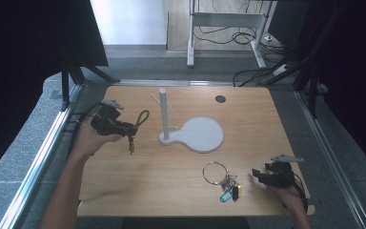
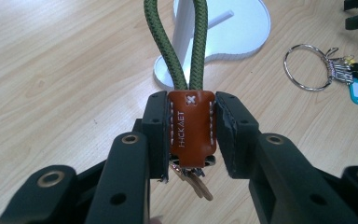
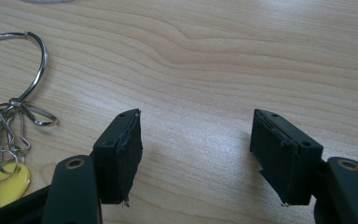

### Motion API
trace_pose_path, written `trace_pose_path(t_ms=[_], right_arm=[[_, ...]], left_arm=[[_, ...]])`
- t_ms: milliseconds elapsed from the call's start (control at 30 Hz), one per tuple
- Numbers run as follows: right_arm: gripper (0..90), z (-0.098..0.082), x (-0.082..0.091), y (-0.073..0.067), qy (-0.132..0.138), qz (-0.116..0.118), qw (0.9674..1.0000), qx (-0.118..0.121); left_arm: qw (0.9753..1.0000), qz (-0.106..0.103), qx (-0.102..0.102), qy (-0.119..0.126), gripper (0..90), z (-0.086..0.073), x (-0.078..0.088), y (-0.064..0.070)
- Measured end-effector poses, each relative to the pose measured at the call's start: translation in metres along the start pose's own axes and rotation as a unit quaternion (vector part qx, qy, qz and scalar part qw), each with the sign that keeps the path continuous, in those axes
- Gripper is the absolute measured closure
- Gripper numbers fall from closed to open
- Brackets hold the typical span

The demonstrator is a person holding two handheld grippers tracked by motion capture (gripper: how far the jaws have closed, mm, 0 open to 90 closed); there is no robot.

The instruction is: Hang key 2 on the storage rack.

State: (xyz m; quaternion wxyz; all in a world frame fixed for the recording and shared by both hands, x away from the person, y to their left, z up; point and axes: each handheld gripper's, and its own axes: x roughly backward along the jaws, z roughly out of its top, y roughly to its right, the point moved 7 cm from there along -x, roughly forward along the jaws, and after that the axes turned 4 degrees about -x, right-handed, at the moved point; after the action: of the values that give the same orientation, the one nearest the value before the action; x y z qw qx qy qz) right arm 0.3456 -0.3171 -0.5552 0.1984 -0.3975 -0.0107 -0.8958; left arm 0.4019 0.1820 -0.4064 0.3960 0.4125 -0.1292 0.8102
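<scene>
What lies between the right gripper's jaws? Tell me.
Nothing but bare table: the right gripper is open and empty in the right gripper view, with the key ring off to its side.

Left gripper (image 1: 124,128) holds a green cord loop (image 1: 142,117) beside the white stand (image 1: 164,117).

Lab recording bay, black curtains (image 1: 24,38), floor cables (image 1: 248,71), aluminium rails (image 1: 38,157)

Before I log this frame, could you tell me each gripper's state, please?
Left gripper: closed on the brown leather keychain tab.
Right gripper: open, fingers holding nothing.
</scene>
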Motion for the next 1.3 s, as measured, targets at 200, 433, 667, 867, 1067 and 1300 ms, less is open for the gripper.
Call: trace_pose_path(t_ms=[200, 433, 667, 867, 1067, 1300], right_arm=[[33.9, 0.000, 0.000, 0.001, 0.000, -0.001, 1.0000, -0.002], [33.9, 0.000, 0.000, 0.001, 0.000, 0.001, 1.0000, -0.001], [33.9, 0.000, 0.000, 0.002, 0.000, 0.001, 1.0000, 0.000], [33.9, -0.001, -0.001, 0.003, -0.001, 0.001, 1.0000, -0.001], [33.9, -0.001, -0.001, 0.003, -0.001, 0.001, 1.0000, -0.002], [33.8, -0.001, -0.001, 0.003, -0.002, 0.001, 1.0000, -0.002]], left_arm=[[1.0000, 0.003, -0.004, -0.008, 67.2, 0.005, 0.003, -0.004], [0.9999, 0.001, -0.002, -0.015, 67.3, 0.013, 0.006, -0.011], [0.9999, -0.004, 0.001, -0.016, 67.2, 0.025, 0.009, -0.021], [0.9999, -0.006, -0.004, -0.016, 67.2, 0.034, 0.011, -0.026], [0.9999, -0.015, 0.000, -0.007, 67.2, 0.041, 0.013, -0.029], [0.9997, -0.024, 0.003, -0.007, 67.2, 0.052, 0.012, -0.034]])
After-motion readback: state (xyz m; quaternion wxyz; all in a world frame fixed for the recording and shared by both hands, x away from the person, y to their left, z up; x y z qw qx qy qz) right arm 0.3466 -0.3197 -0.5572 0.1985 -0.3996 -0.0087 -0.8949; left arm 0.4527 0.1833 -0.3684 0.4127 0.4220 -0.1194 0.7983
